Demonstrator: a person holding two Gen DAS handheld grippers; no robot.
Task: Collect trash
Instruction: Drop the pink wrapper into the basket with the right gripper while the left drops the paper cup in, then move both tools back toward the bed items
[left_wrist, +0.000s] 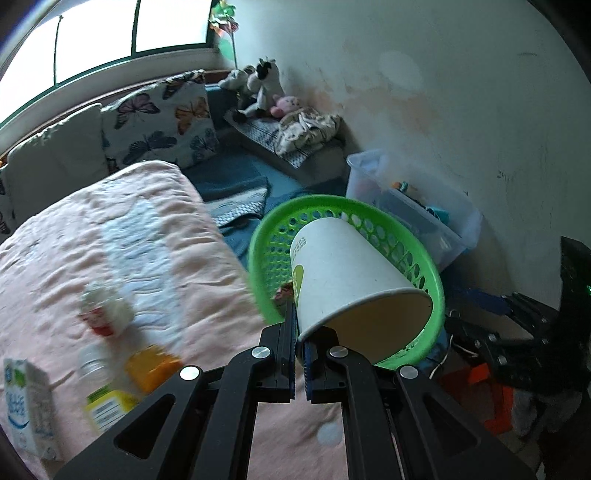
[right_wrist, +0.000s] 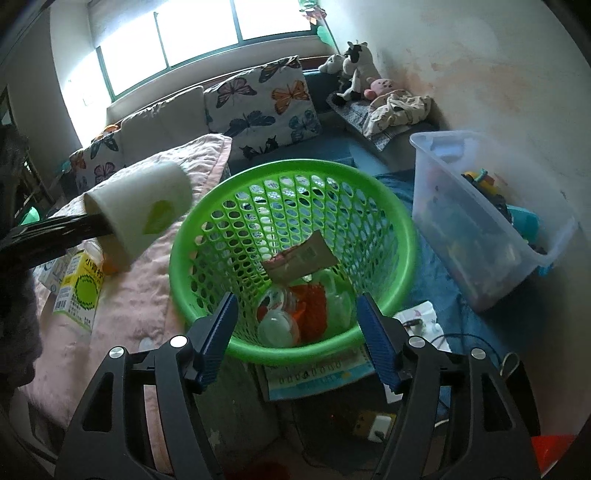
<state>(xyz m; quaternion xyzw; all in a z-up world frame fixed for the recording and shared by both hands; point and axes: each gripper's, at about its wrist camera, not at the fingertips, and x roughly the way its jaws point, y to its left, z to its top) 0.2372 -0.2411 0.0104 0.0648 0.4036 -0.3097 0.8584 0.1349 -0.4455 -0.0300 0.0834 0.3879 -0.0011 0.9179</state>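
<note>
Our left gripper (left_wrist: 300, 341) pinches the rim of the white paper cup (left_wrist: 343, 273) – tipped sideways beside the round green plastic basket (right_wrist: 402, 236) – our right gripper (right_wrist: 295, 332) hangs open, empty, over it.

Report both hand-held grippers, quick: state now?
Left hand-held gripper: shut on the paper cup rim.
Right hand-held gripper: open, empty, over the green basket.

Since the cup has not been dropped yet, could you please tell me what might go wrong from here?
1. The left gripper pinches only the rim of the paper cup, so the cup may slip or crumple.
2. From the right wrist view the cup is beside the green basket, over the pink blanket; released now, it would probably miss.
3. The open right gripper hangs over the basket and could get in the way.
</note>
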